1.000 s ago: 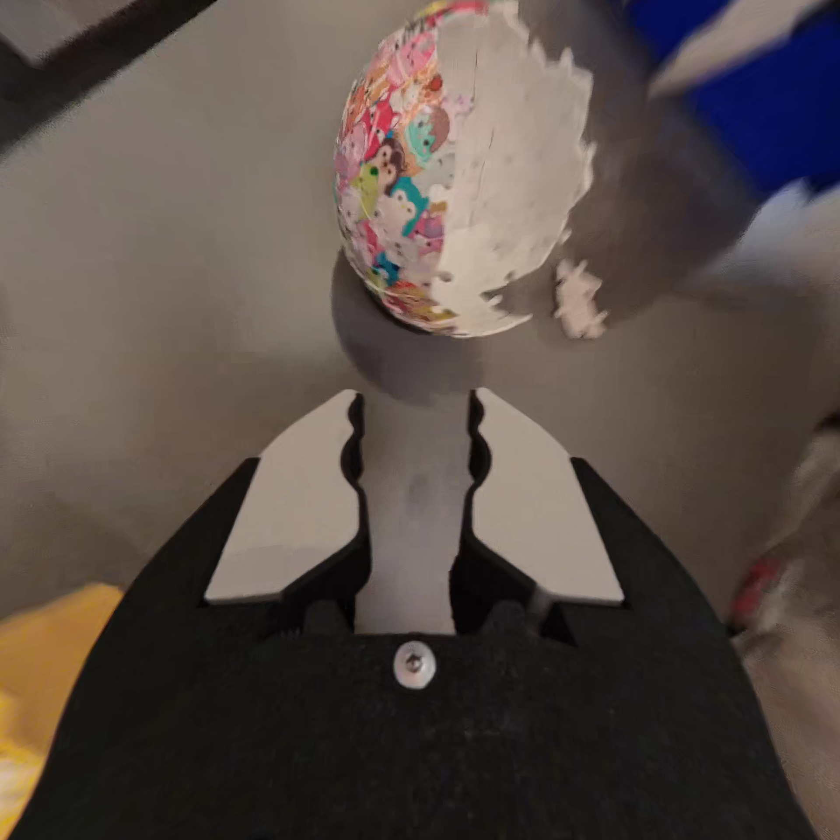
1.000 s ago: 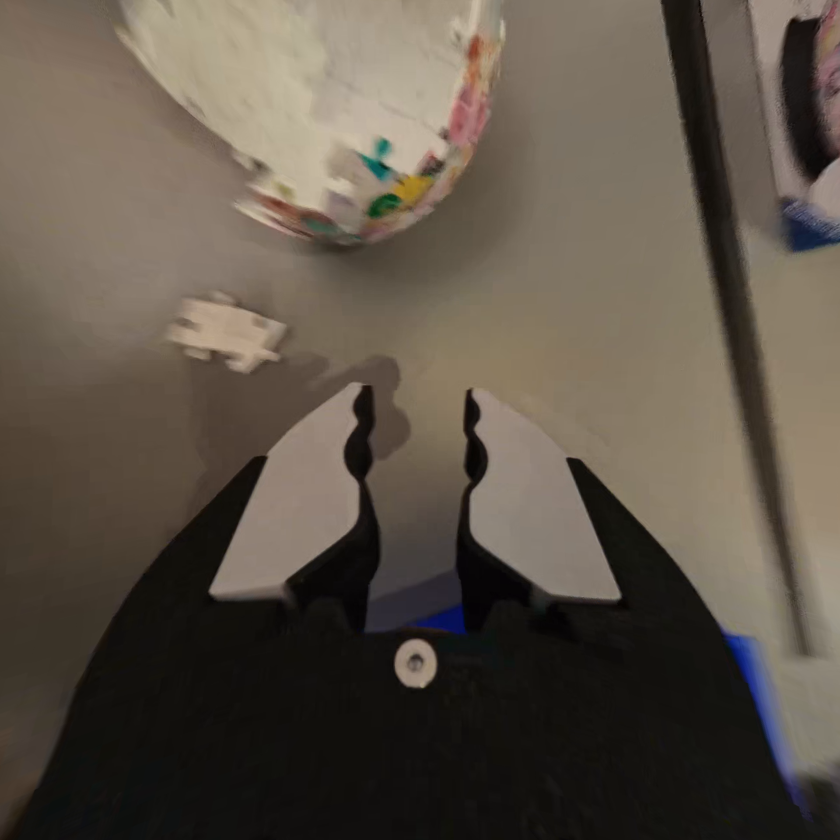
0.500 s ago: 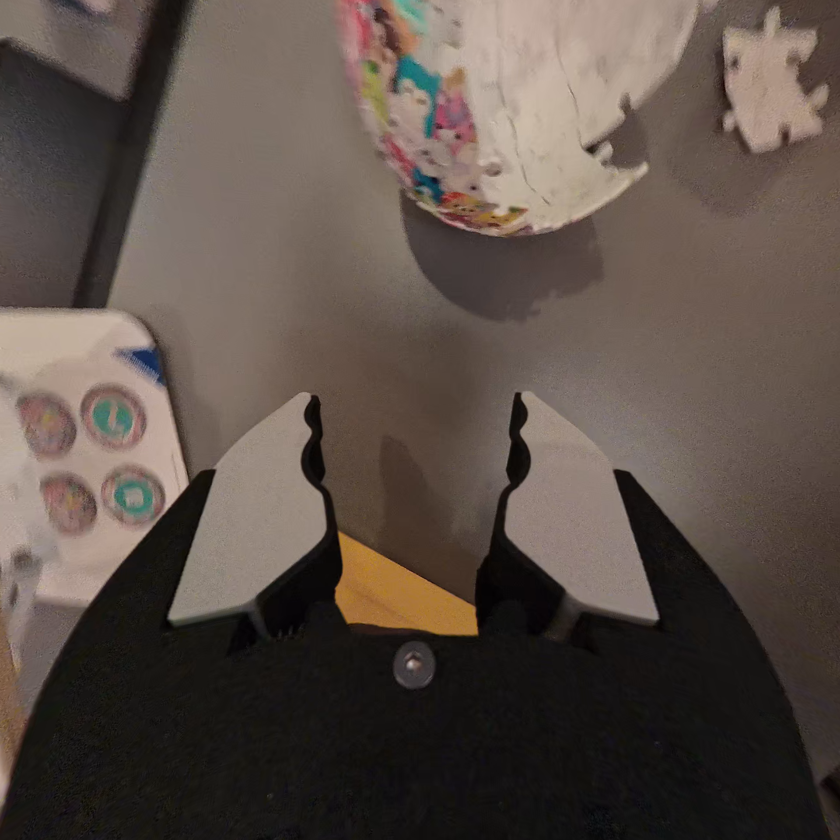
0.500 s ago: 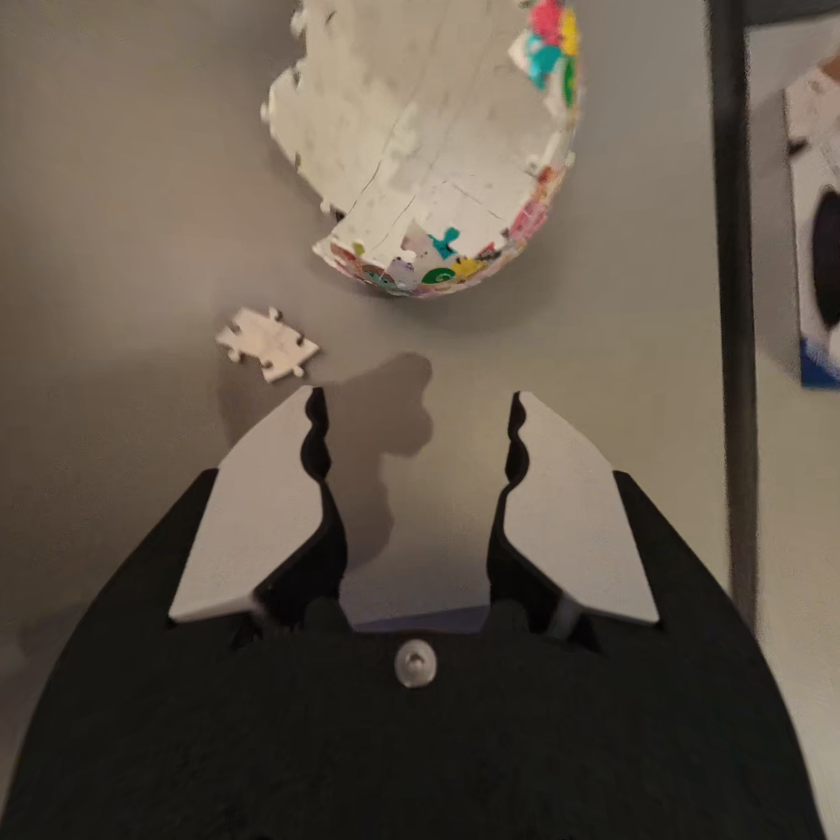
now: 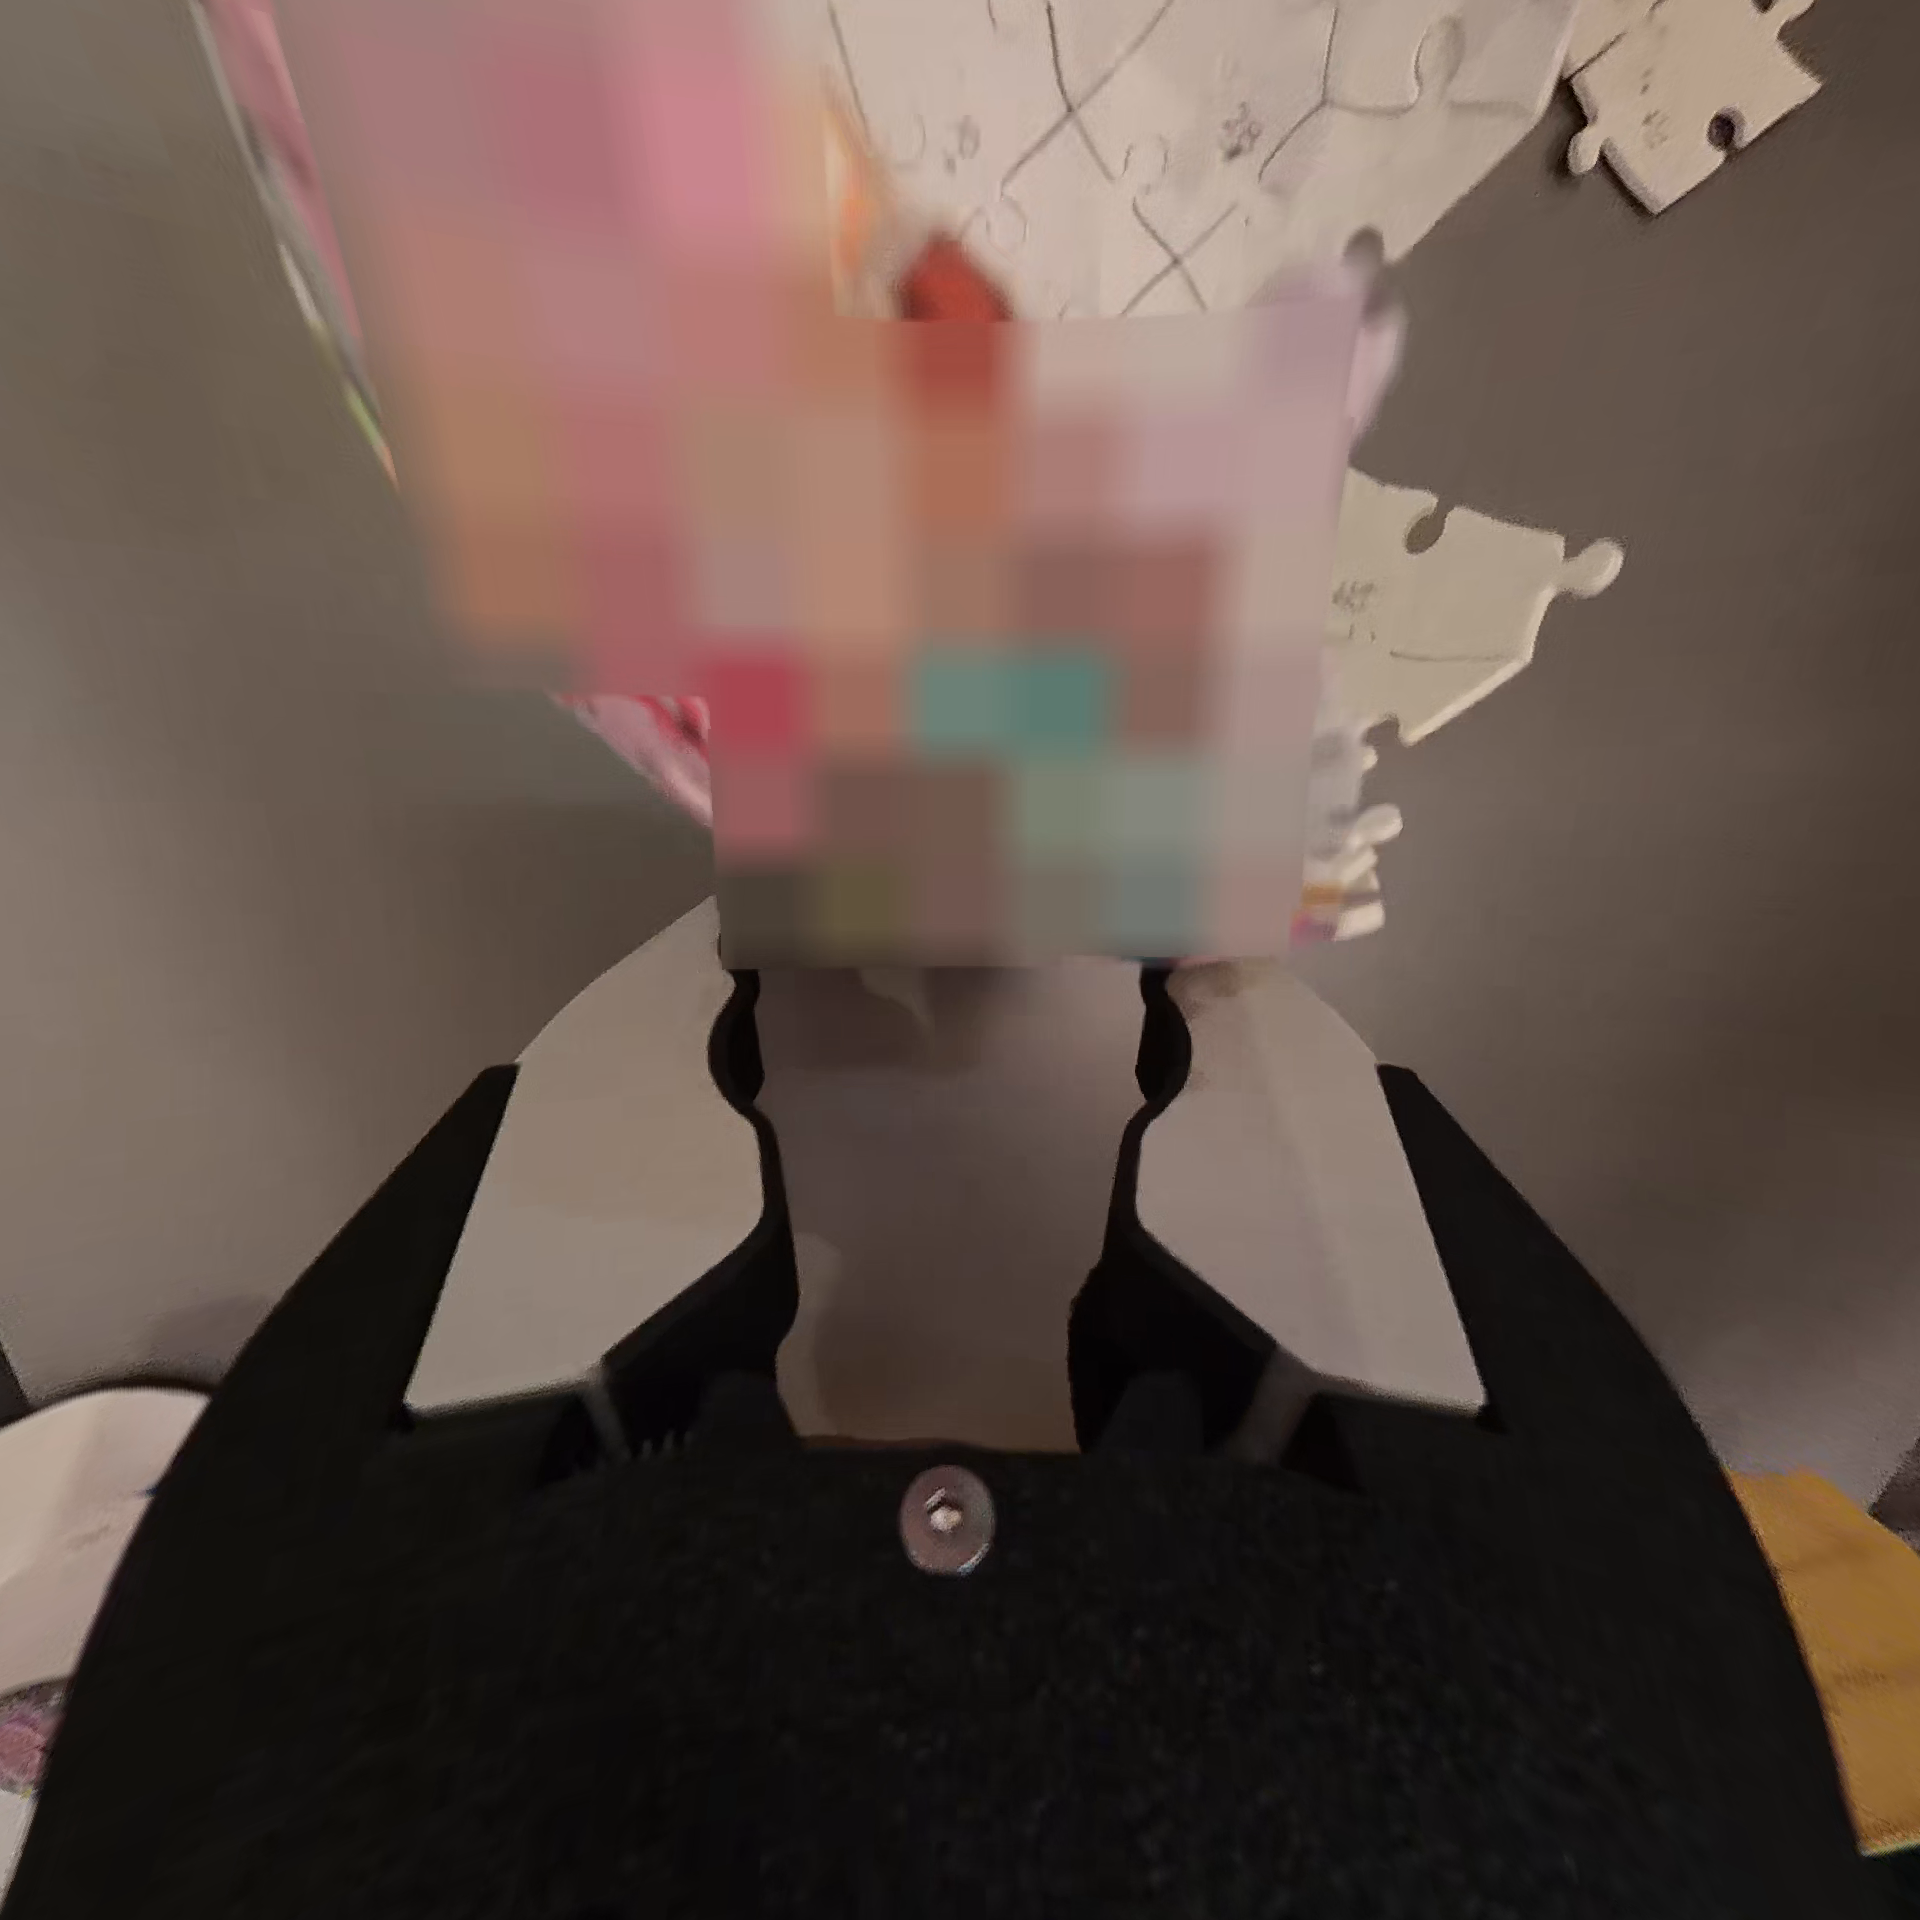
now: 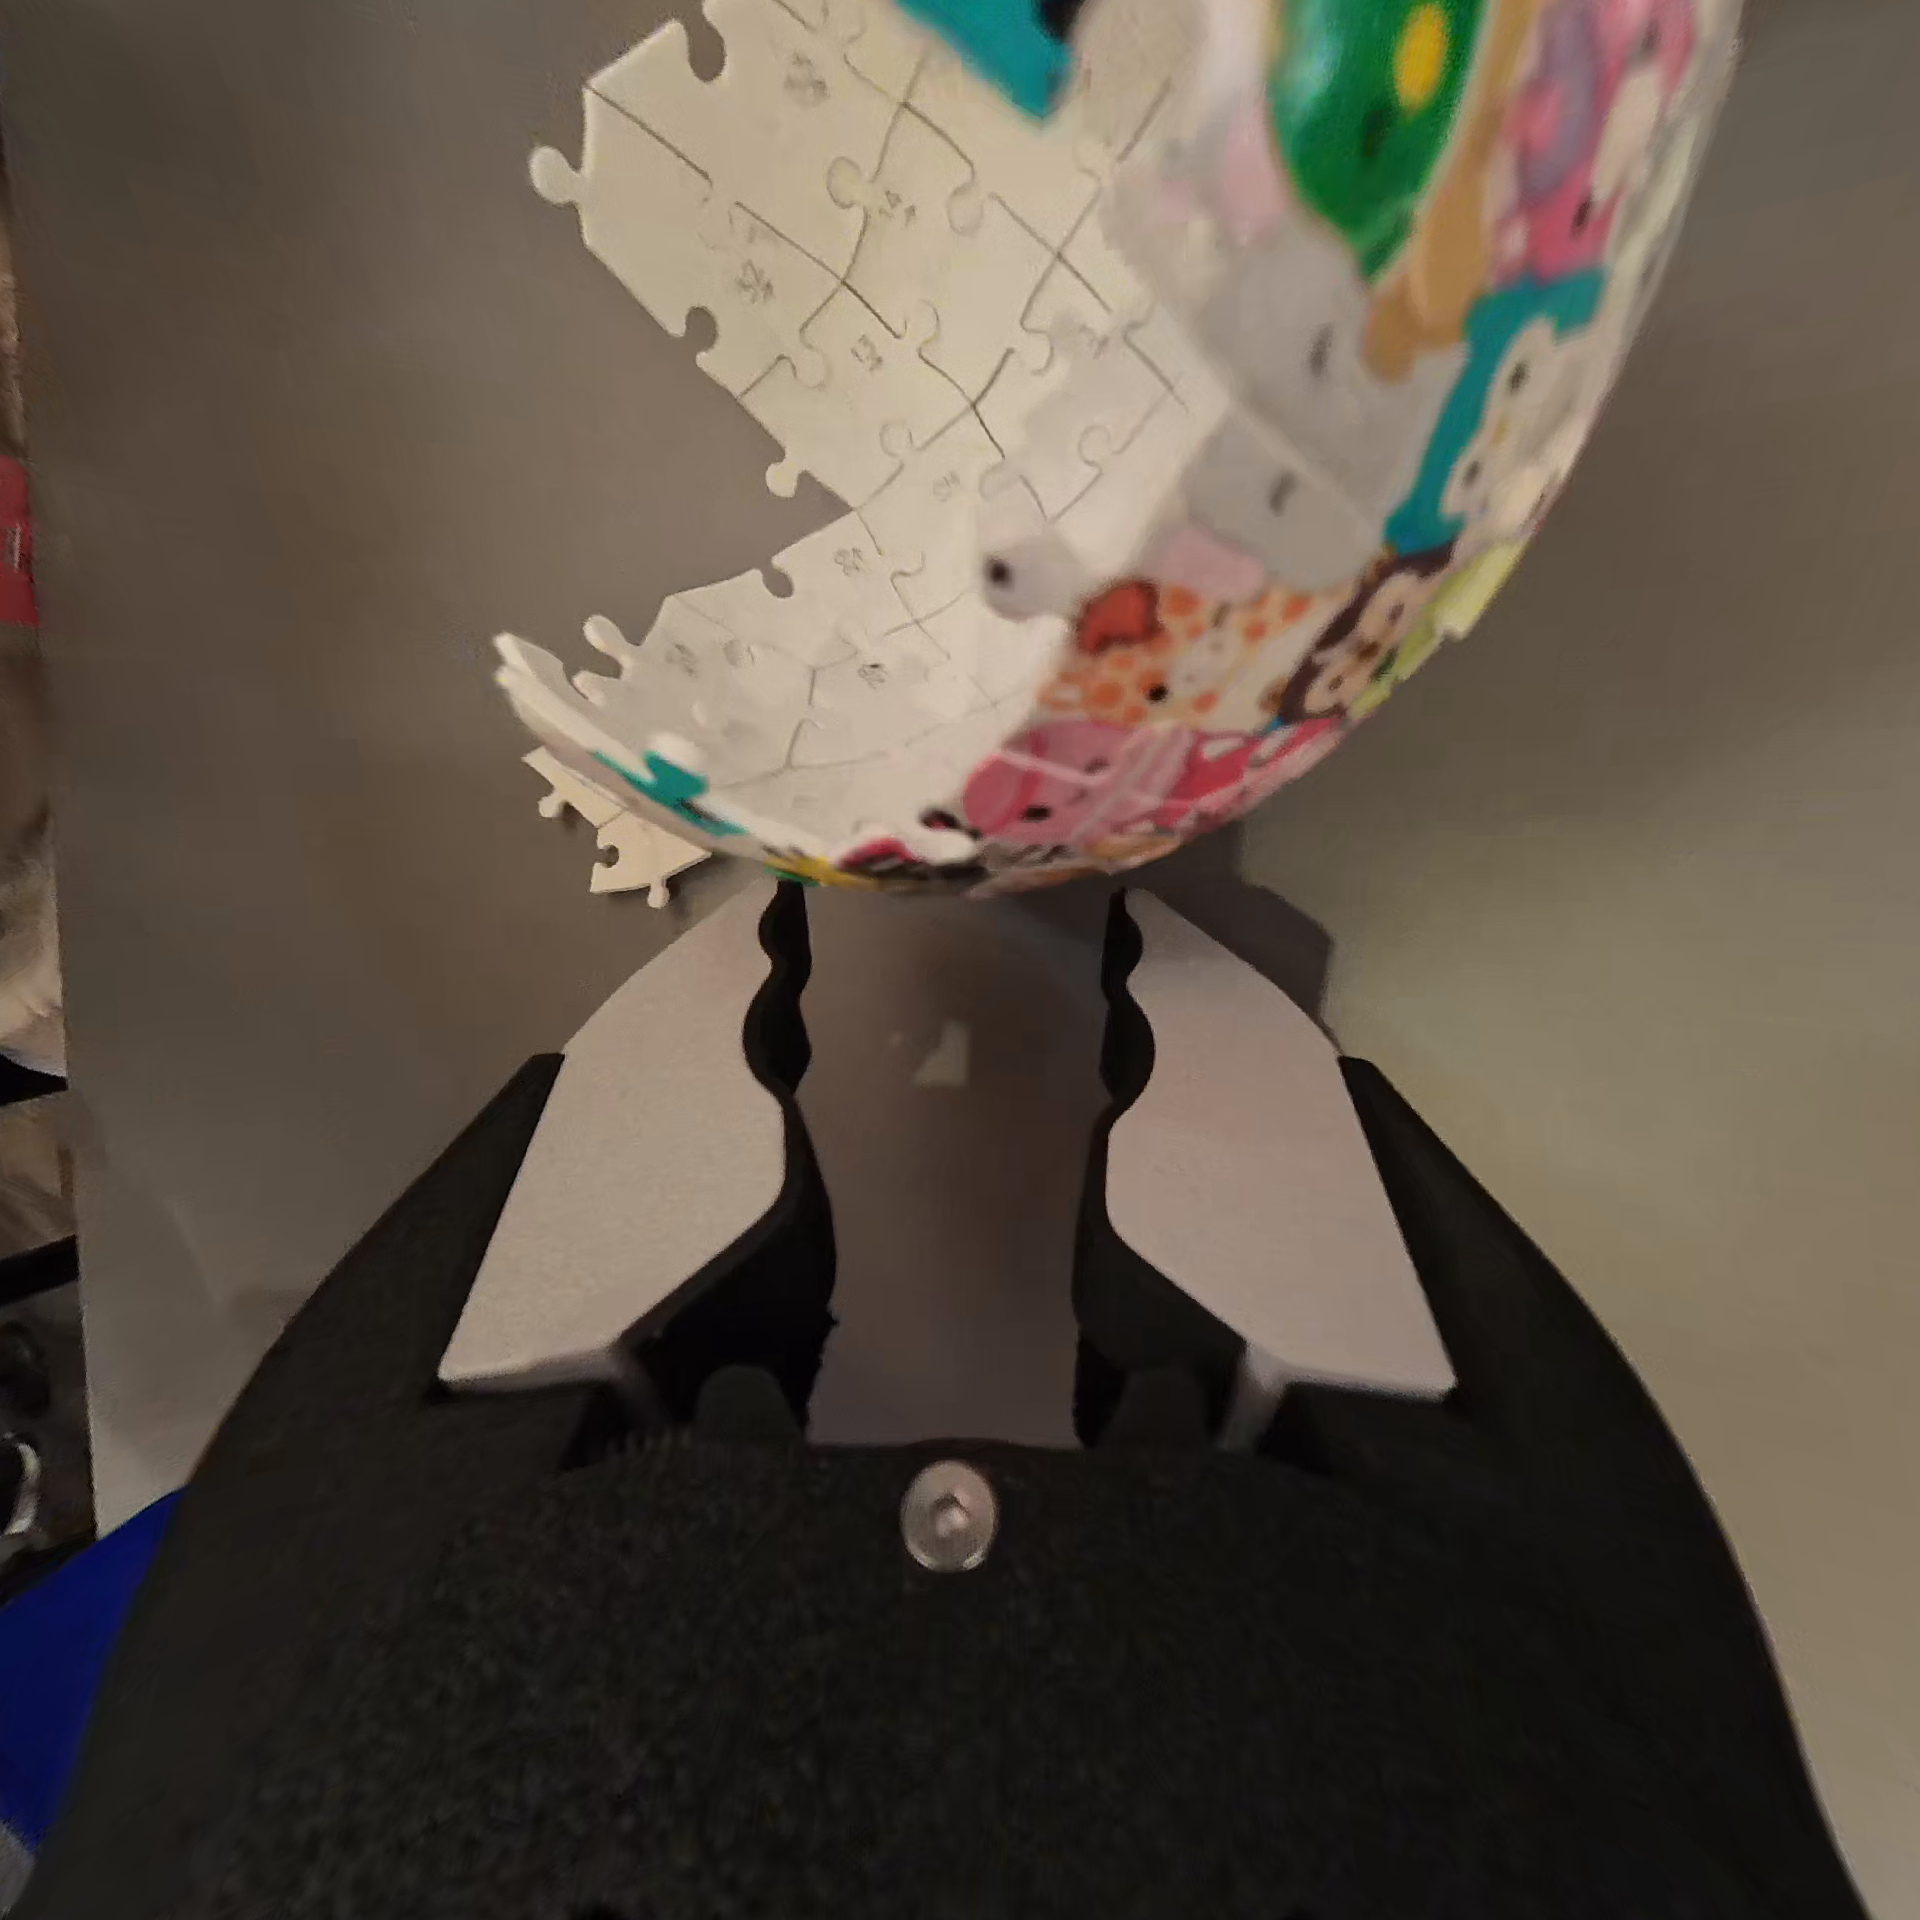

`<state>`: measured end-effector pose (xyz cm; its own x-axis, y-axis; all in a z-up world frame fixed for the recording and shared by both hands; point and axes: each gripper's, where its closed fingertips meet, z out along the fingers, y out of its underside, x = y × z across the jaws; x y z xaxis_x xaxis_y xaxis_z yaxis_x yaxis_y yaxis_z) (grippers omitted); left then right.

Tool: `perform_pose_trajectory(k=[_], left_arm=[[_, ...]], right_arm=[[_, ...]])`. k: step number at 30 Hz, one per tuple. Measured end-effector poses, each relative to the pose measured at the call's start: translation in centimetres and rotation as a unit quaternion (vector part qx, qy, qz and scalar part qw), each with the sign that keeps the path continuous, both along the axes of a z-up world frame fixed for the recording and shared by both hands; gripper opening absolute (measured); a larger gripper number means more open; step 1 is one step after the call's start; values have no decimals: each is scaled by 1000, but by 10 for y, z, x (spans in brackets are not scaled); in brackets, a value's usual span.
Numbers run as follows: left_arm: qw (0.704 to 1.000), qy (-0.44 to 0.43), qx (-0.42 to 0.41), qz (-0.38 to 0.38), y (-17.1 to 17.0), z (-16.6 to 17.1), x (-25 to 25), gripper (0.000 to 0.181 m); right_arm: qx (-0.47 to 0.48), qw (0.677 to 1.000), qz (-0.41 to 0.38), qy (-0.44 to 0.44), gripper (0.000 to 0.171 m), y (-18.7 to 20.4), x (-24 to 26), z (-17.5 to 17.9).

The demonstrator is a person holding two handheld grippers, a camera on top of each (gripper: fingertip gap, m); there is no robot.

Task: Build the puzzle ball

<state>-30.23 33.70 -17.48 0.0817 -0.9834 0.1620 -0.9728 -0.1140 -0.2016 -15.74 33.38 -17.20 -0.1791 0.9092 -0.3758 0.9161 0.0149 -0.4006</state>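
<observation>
The right gripper (image 6: 951,914) has its fingers apart with nothing between them, their tips just under the near edge of the ball (image 6: 1195,468), a part-built shell with a bright cartoon outside and a white, numbered inside, open to the left, resting on the grey table (image 6: 260,520); a loose white piece (image 6: 623,847) lies beside its lower left rim. The left gripper (image 5: 945,987) is likewise spread and empty, its tips close against the ball (image 5: 1122,156), much of which a mosaic patch hides. Another loose piece (image 5: 1683,104) lies on the table (image 5: 1662,831) at far right, with yellow paper (image 5: 1829,1621) at near right.
</observation>
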Motion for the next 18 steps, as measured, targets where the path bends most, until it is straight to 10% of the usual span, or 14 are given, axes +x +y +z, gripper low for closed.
perform_pose_trajectory(k=[18], left_arm=[[981,4,187,-47,36,38,11,70]], right_arm=[[234,972,-6,27,55,48,-19,3]])
